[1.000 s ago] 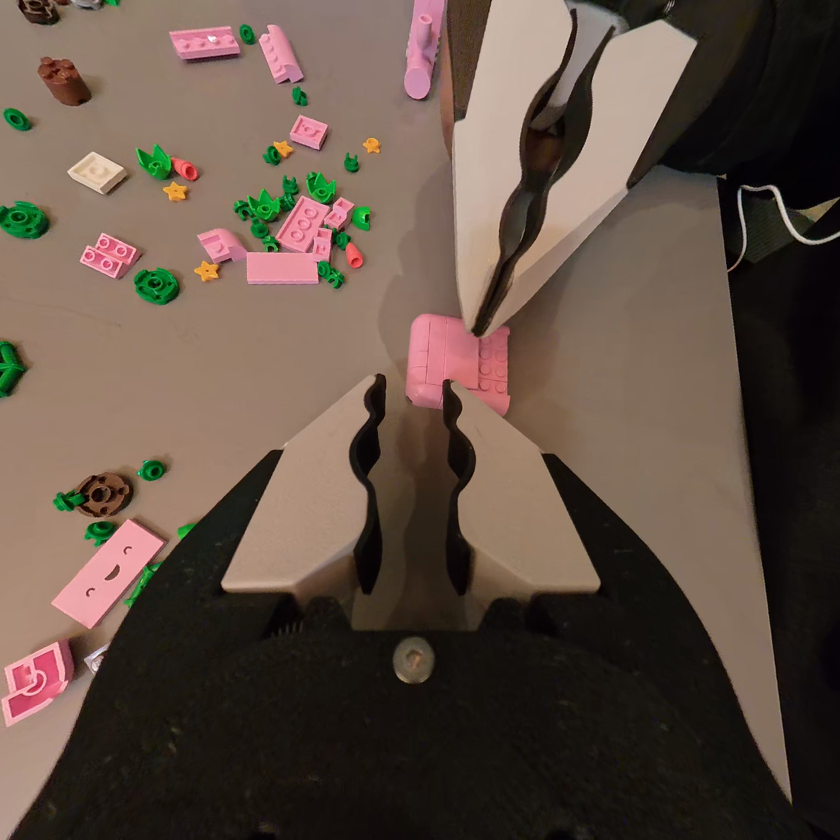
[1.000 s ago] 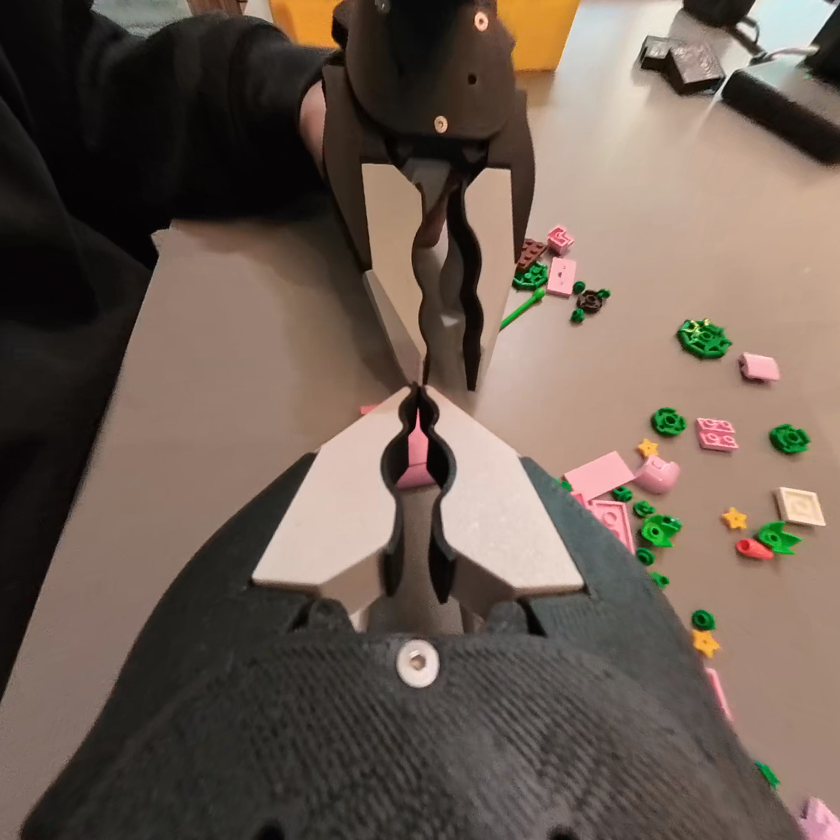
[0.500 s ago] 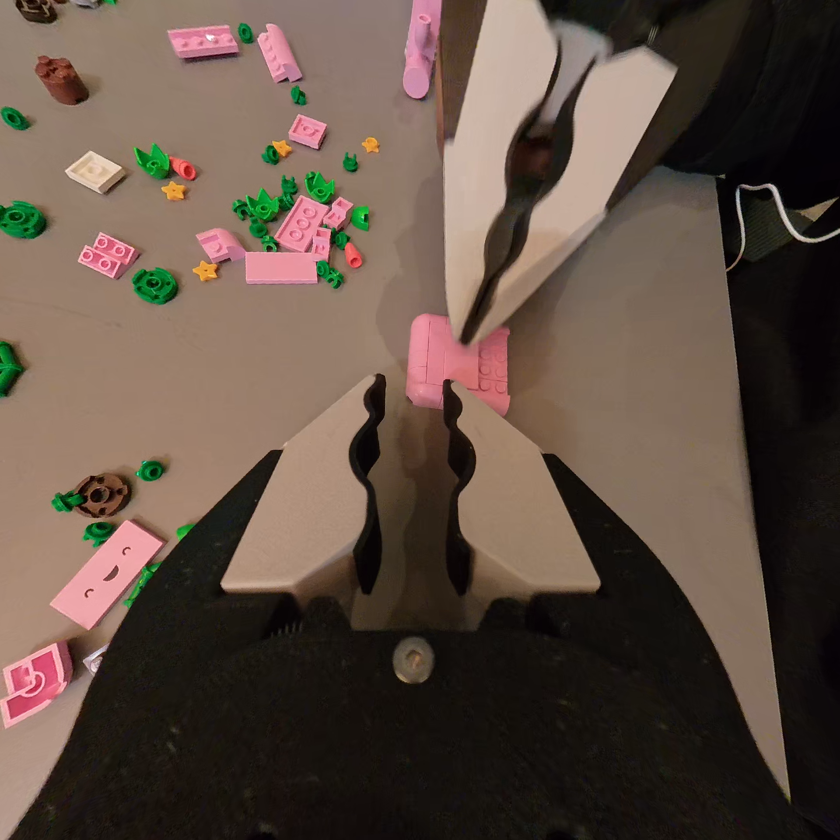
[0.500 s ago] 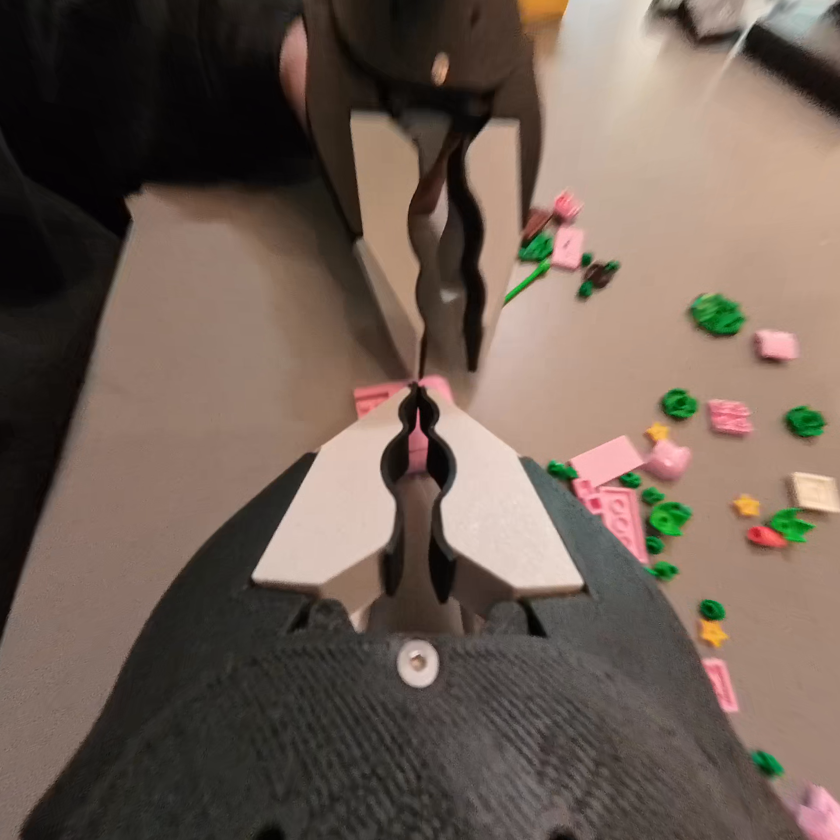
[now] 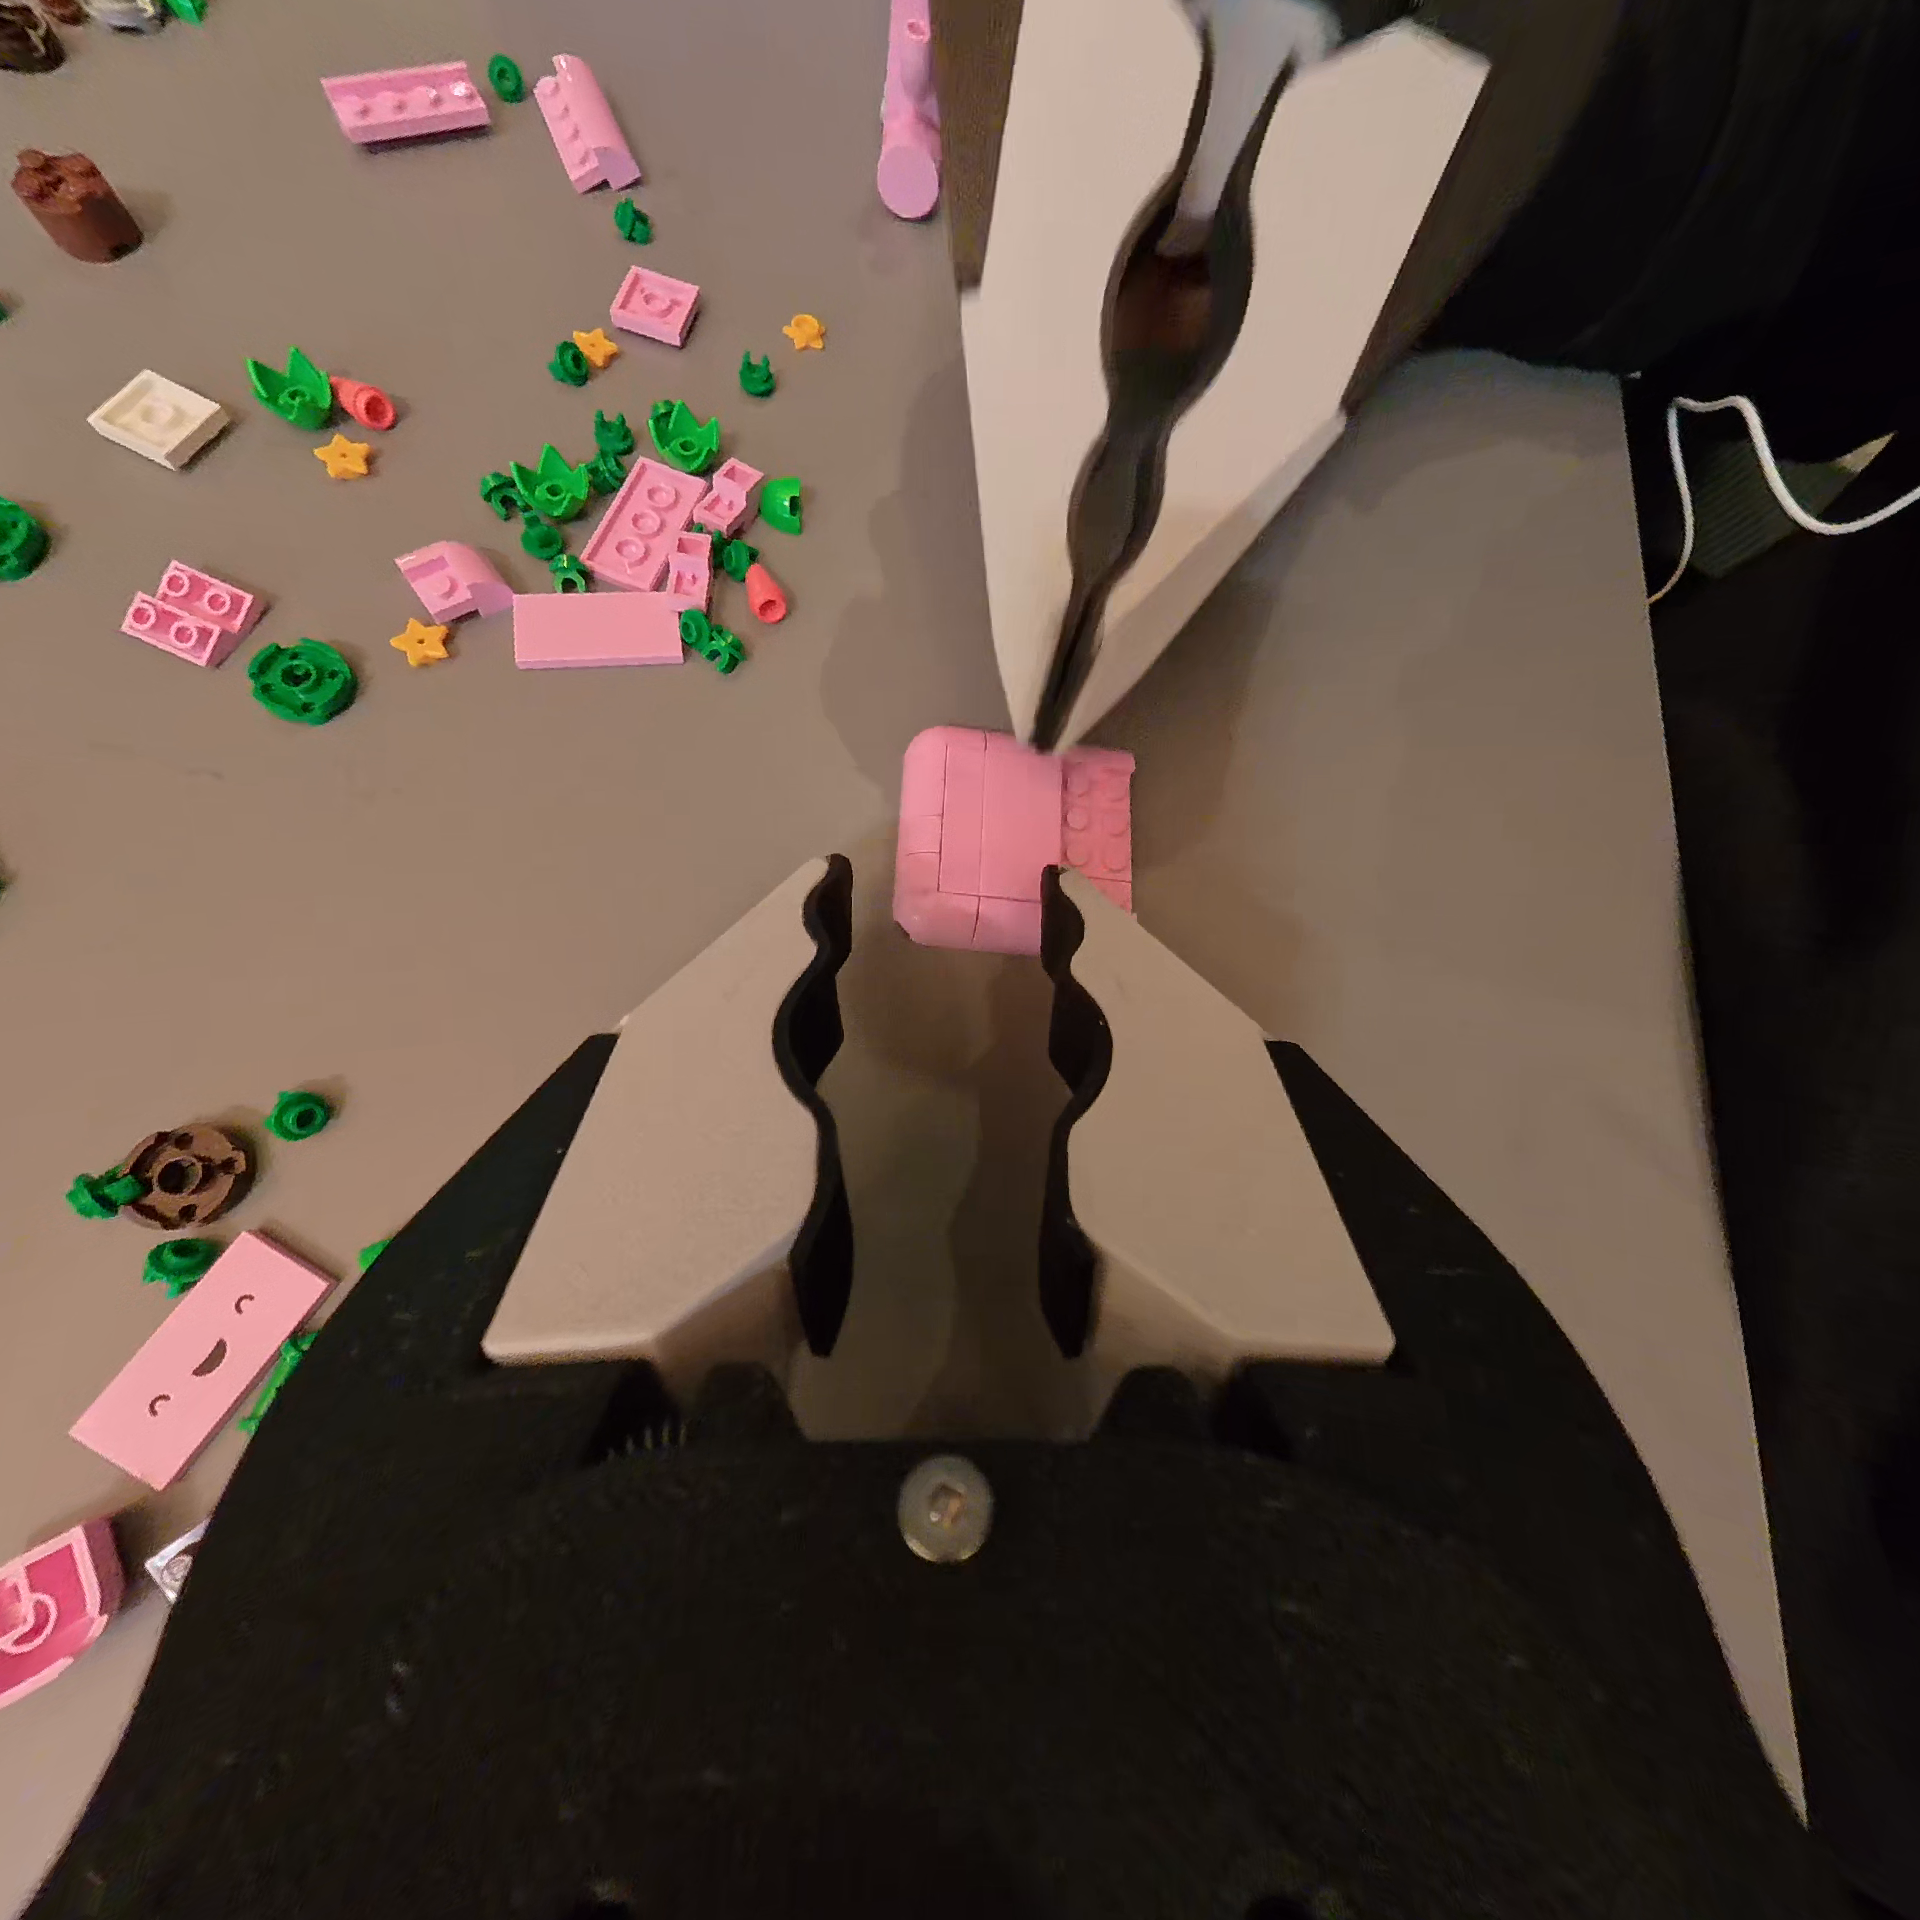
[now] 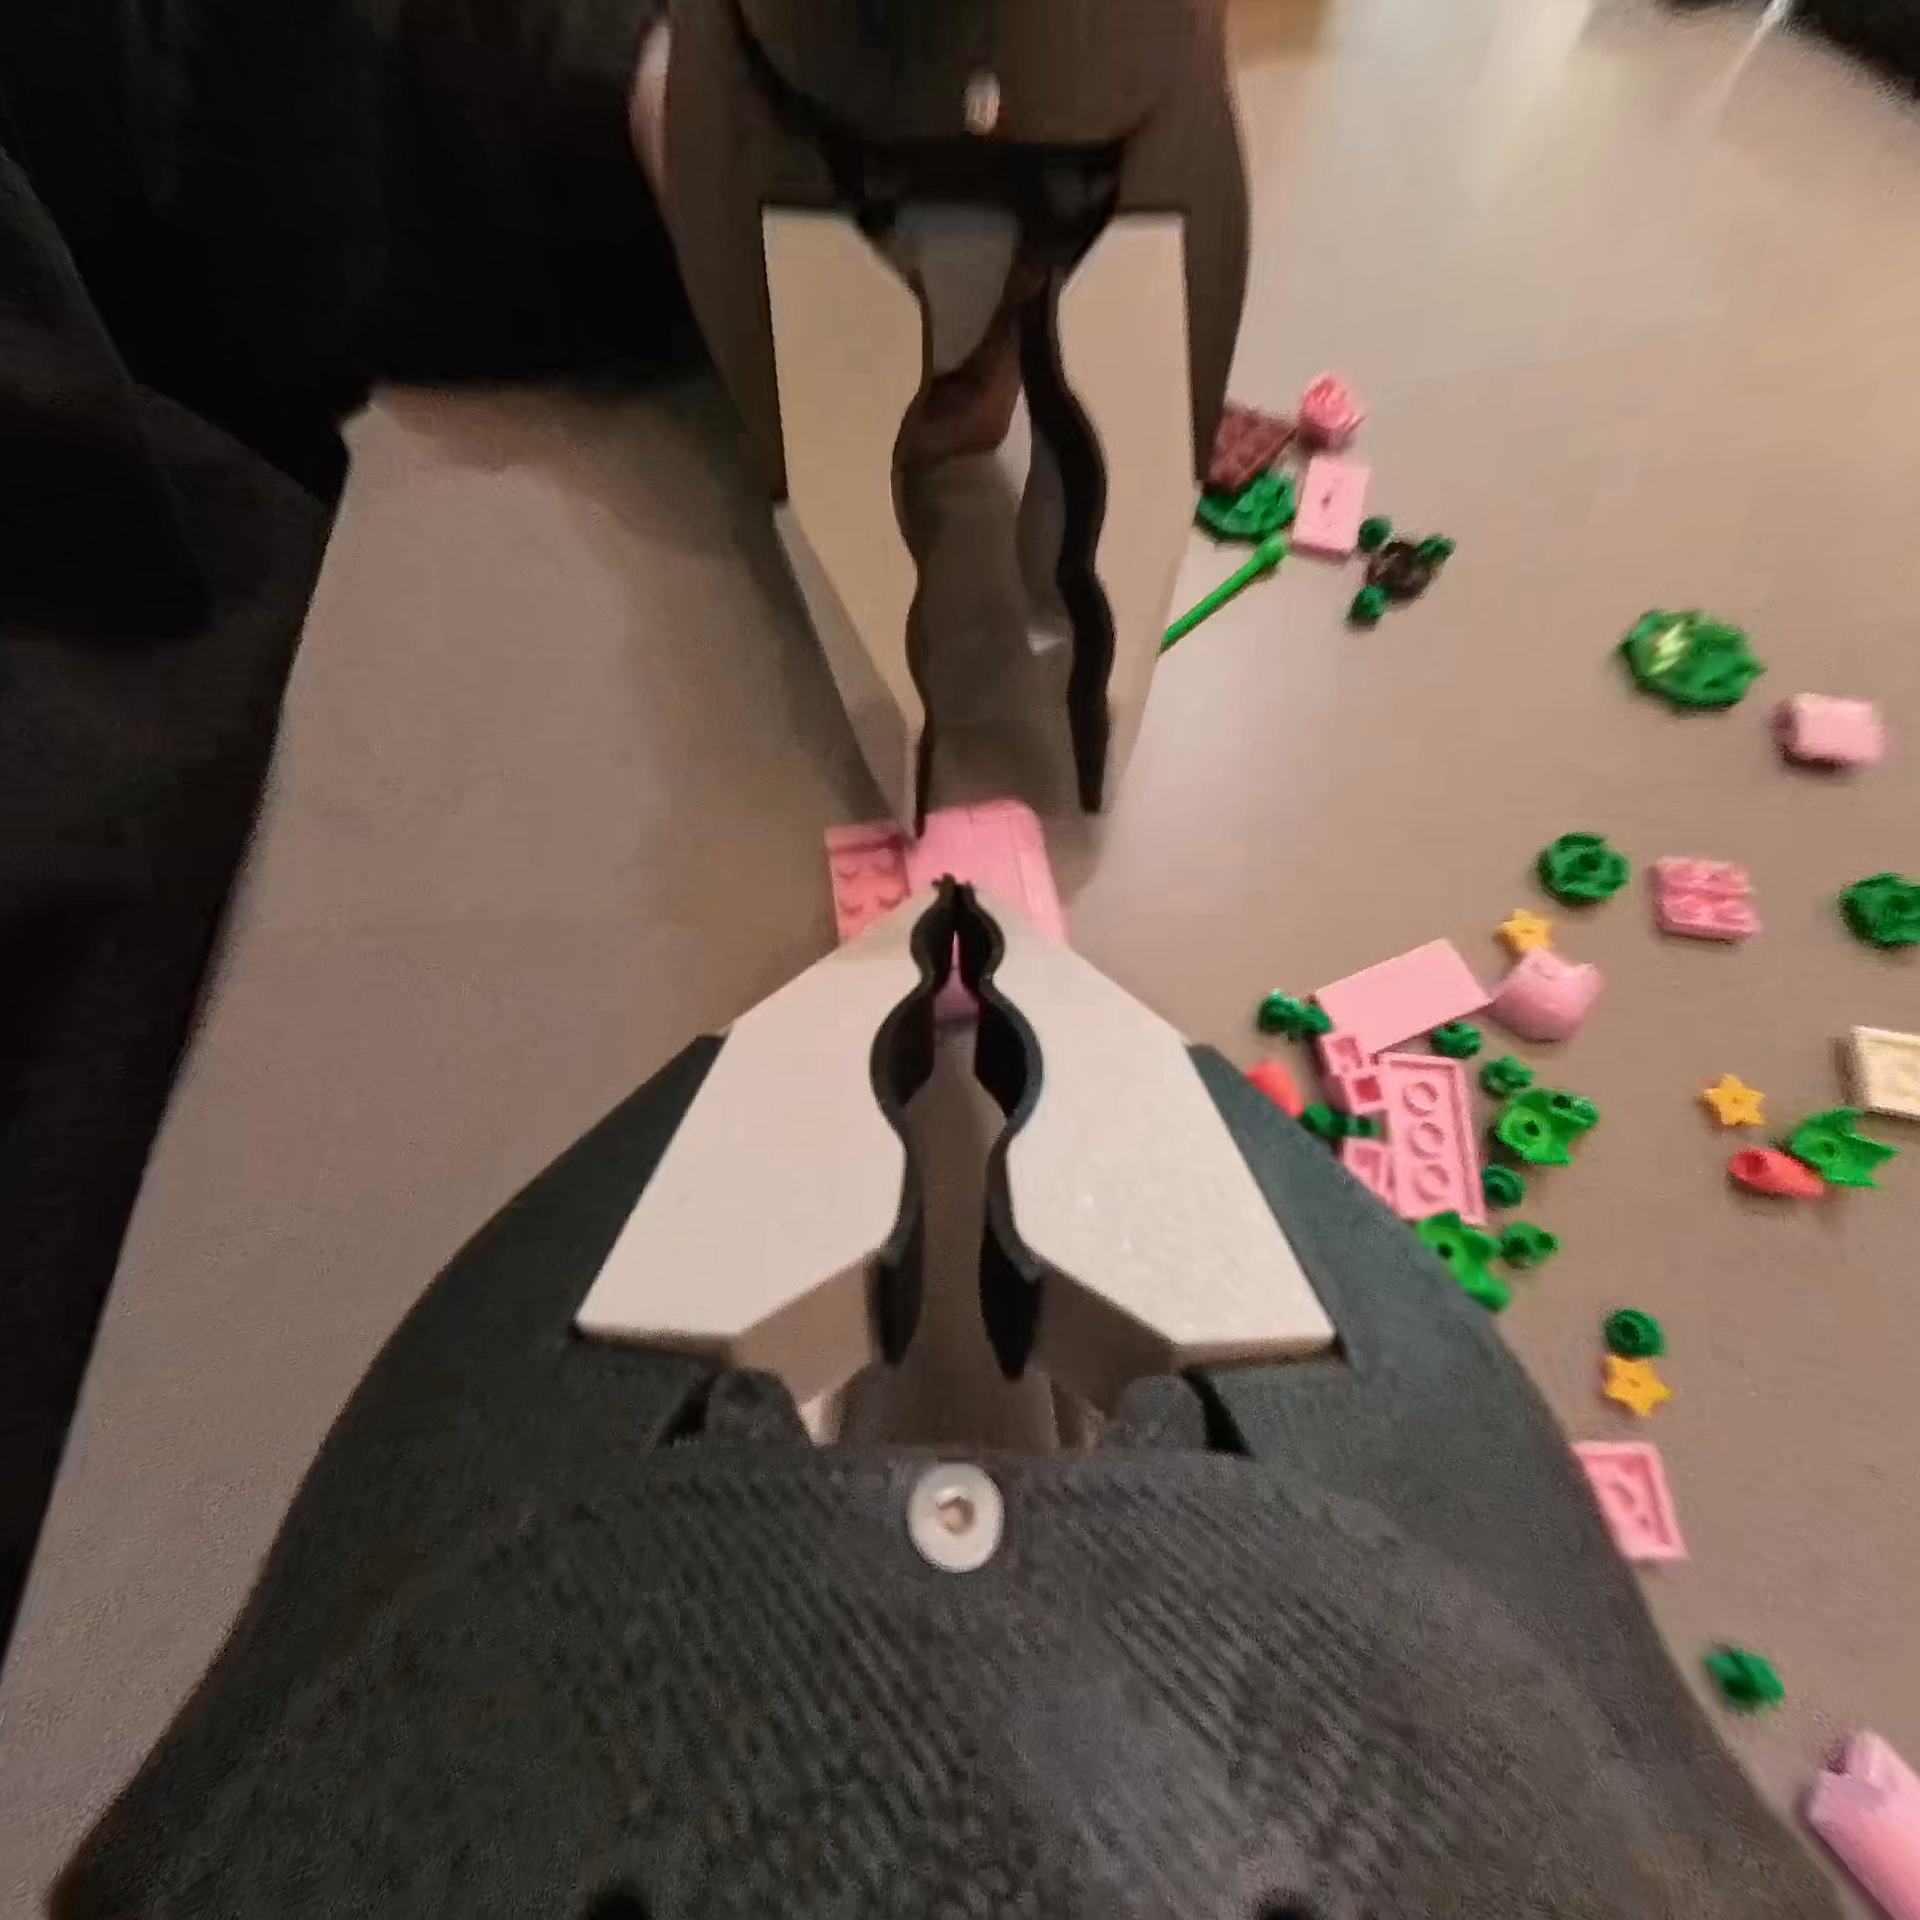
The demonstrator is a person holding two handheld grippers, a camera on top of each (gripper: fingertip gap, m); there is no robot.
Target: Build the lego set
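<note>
Pink studded block [image 5: 987,842] between wavy-edged tongs [image 5: 945,883].

Your right wrist view is smeared by motion, so the loose pieces [image 6: 1538,1122] on its right side lose their detail. Your left gripper [image 5: 945,883] hides the near edge of the pink block [image 5: 987,831], and the pink cylinder [image 5: 909,125] is cut off by the far edge.

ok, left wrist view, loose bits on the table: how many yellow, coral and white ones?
yellow star bits: 4
coral cone bits: 2
white tile: 1
total: 7
</note>
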